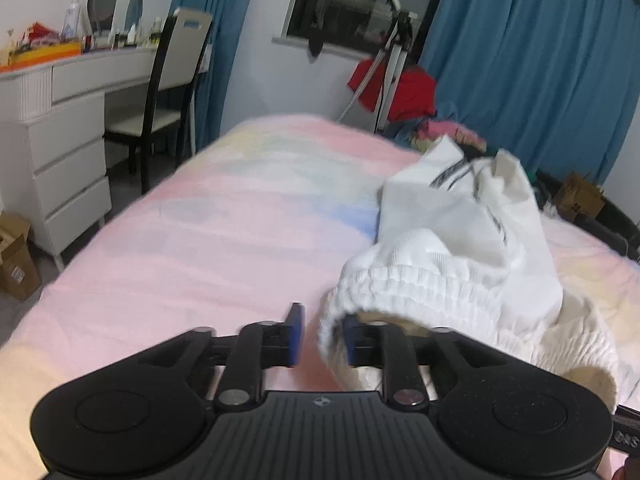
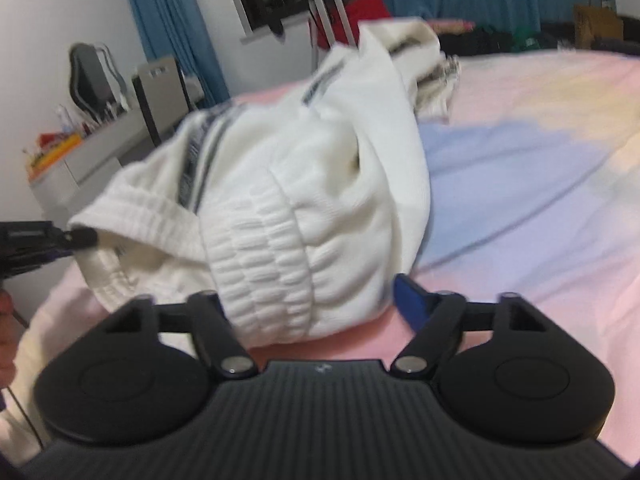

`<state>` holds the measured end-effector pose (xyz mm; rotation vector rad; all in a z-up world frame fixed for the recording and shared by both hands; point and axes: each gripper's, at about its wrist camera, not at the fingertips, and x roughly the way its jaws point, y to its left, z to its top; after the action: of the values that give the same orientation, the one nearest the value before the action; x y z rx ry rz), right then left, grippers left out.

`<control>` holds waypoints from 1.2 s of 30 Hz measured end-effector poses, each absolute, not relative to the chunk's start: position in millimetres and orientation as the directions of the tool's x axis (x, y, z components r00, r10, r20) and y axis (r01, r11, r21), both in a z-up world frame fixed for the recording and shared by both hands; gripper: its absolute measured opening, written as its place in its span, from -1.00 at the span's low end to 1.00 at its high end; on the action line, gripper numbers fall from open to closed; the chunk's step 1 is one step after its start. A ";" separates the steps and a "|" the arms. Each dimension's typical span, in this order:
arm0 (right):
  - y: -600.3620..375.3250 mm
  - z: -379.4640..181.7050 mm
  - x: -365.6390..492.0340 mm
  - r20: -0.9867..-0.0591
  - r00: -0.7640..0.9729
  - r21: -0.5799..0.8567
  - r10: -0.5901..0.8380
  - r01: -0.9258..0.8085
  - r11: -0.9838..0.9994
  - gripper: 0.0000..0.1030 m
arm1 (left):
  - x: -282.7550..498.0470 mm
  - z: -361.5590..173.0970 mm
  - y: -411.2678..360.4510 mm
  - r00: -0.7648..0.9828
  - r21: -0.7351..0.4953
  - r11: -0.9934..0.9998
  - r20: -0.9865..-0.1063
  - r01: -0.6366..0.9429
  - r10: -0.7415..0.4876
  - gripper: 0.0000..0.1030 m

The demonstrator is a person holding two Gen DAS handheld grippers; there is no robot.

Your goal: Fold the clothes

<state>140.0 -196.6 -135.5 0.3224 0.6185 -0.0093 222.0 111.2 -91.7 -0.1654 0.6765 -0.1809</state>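
Observation:
White trousers (image 1: 460, 232) with an elastic waistband (image 1: 404, 280) and dark side stripes lie bunched on the pink bed cover (image 1: 200, 240). My left gripper (image 1: 322, 338) is open, a narrow gap between its blue pads. The waistband's edge hangs in that gap and drapes over the right finger (image 1: 350, 340). In the right wrist view the trousers (image 2: 320, 152) fill the middle. My right gripper (image 2: 316, 304) stands wide open around the waistband (image 2: 280, 248); cloth hides its left finger, and the right pad (image 2: 412, 302) is bare. The left gripper's tip (image 2: 82, 237) touches the waistband's left end.
A white dresser (image 1: 60, 168) and a dark-framed chair (image 1: 168, 92) stand left of the bed. A tripod (image 1: 392, 64), a red garment (image 1: 408, 92) and a clothes pile (image 1: 444, 132) are at the far end. Blue curtains (image 1: 532, 60) hang behind. Cardboard boxes (image 1: 16, 256) sit on the floor.

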 end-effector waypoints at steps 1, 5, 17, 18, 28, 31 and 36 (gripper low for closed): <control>-196.9 -136.4 142.0 -0.587 0.805 0.290 0.082 0.115 0.950 0.01 | 219.8 -93.7 111.2 0.752 -0.209 0.972 -0.622 0.110 -0.219 -0.26; -197.4 -127.8 141.7 -0.602 0.797 0.245 0.048 0.127 0.961 -0.47 | 204.5 -92.9 116.4 0.711 -0.237 0.966 -0.662 0.104 -0.239 0.01; -193.6 -91.4 104.6 -0.526 0.849 0.131 -0.045 0.133 0.982 -0.57 | 161.5 -99.7 98.7 0.563 -0.684 0.684 -0.470 0.253 -0.680 0.46; -193.6 -93.7 104.9 -0.533 0.845 0.130 -0.044 0.133 0.983 -0.57 | 163.2 -105.6 91.7 0.547 -0.677 0.689 -0.486 0.257 -0.681 0.46; -184.9 -106.9 106.5 -0.559 0.828 0.068 -0.056 0.113 0.991 -0.56 | 198.3 -127.1 74.9 0.624 -0.695 0.690 -0.453 0.200 -0.637 0.26; -177.5 -109.3 106.1 -0.553 0.830 0.020 -0.068 0.095 0.995 -0.54 | 208.2 -127.9 76.7 0.662 -0.712 0.679 -0.423 0.179 -0.619 -0.08; -168.6 -114.7 105.0 -0.543 0.836 -0.054 -0.083 0.063 0.997 -0.53 | 213.9 -120.6 90.0 0.735 -0.709 0.690 -0.390 0.144 -0.555 -0.81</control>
<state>105.1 -168.6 -114.7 -0.0345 0.5761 -0.0774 213.9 90.0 -120.6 -0.7080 0.6349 -0.4215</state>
